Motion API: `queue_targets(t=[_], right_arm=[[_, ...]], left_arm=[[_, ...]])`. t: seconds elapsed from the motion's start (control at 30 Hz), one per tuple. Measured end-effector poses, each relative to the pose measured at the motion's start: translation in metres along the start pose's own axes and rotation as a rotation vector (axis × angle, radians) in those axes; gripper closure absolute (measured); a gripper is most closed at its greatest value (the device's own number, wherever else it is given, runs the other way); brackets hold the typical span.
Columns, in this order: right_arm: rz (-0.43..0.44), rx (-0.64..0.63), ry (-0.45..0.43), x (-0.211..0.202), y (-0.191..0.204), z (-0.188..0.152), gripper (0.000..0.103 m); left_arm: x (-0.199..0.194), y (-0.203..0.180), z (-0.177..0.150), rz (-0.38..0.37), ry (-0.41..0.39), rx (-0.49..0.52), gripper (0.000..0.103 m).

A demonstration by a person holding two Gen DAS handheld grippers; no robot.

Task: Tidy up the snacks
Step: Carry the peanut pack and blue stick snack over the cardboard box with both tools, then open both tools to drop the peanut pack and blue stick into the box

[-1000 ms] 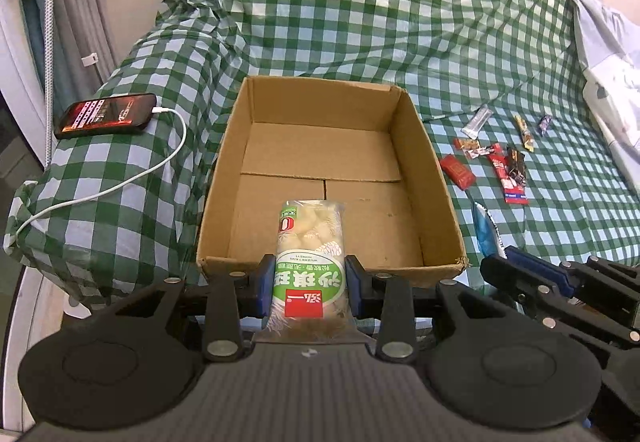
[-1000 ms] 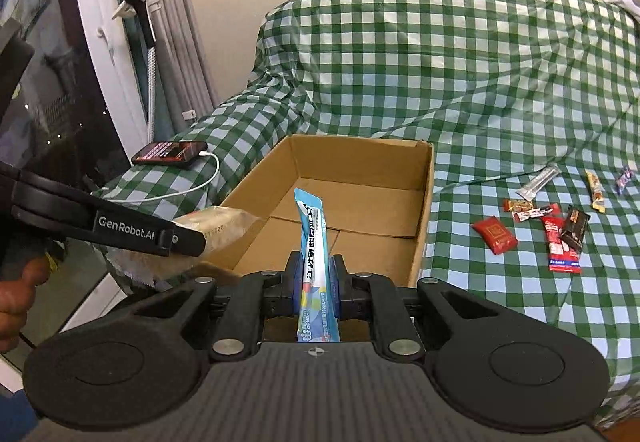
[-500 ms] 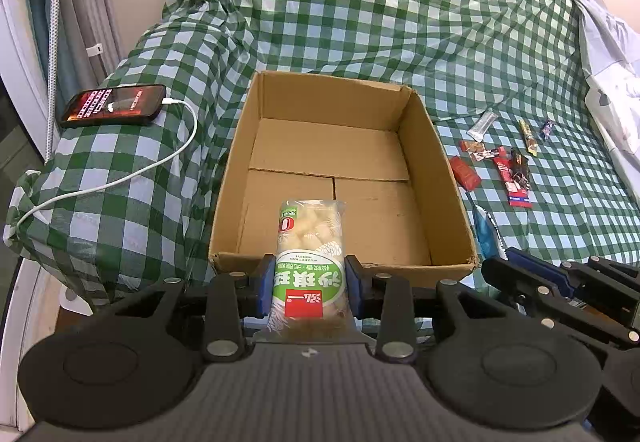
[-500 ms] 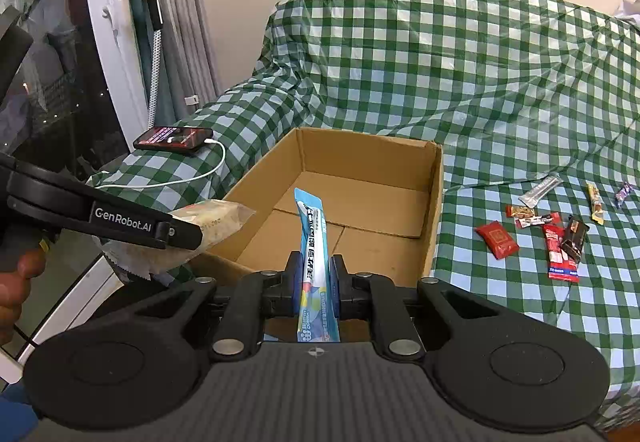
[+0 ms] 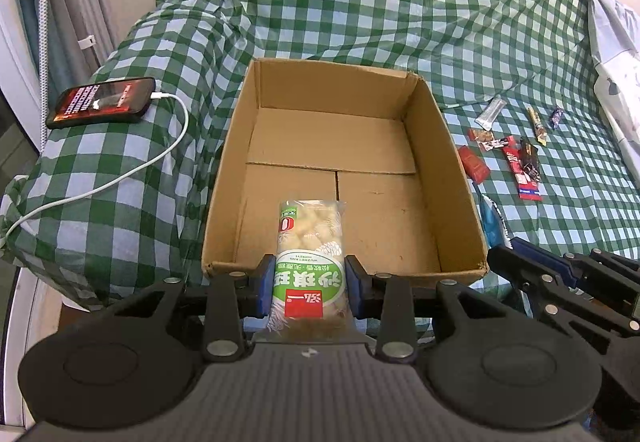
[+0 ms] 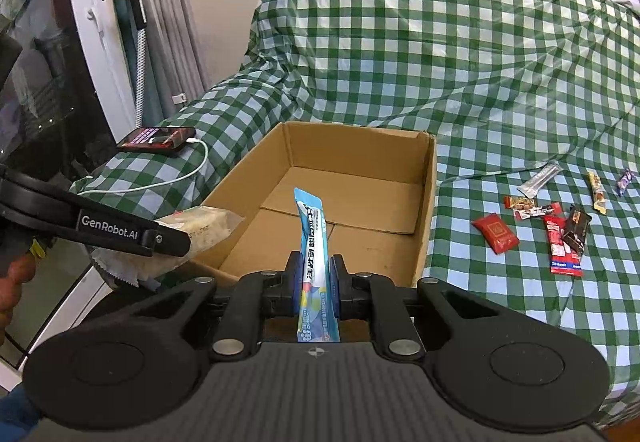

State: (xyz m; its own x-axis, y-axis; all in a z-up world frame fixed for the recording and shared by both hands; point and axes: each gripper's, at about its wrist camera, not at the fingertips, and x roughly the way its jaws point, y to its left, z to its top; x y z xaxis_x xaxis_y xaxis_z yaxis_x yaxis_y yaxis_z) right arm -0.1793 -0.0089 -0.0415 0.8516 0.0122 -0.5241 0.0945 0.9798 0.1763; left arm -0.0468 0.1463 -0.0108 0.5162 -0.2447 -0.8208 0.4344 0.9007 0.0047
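My left gripper [image 5: 310, 284] is shut on a green and white snack pack [image 5: 310, 242], held just above the near rim of an open cardboard box [image 5: 460, 170]. My right gripper [image 6: 315, 276] is shut on a blue stick packet [image 6: 312, 230], held at the box's near edge [image 6: 426, 210]. The left gripper and its pack also show in the right wrist view [image 6: 172, 238], left of the box. The box holds nothing. Several small snacks [image 5: 520, 158] lie on the checked cloth right of the box; they also show in the right wrist view [image 6: 560, 234].
A phone [image 5: 102, 102] on a white charging cable [image 5: 160, 158] lies on the cloth left of the box. White fabric [image 5: 616, 54] lies at the far right. A curtain and window frame [image 6: 100, 82] stand at the left.
Both grippers have pulled back and risen slightly from the box, so it sits farther away in both views. Each still holds its snack.
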Motion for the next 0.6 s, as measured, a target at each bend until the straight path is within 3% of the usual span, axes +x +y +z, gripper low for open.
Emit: queue_targets(t=[0.6], right_arm=[[0.003, 0.065, 0.037, 0.080, -0.046, 0.027, 0.088]], left_arm=[[0.077, -0.010, 0.068, 0.007, 0.092, 0.002, 0.063]])
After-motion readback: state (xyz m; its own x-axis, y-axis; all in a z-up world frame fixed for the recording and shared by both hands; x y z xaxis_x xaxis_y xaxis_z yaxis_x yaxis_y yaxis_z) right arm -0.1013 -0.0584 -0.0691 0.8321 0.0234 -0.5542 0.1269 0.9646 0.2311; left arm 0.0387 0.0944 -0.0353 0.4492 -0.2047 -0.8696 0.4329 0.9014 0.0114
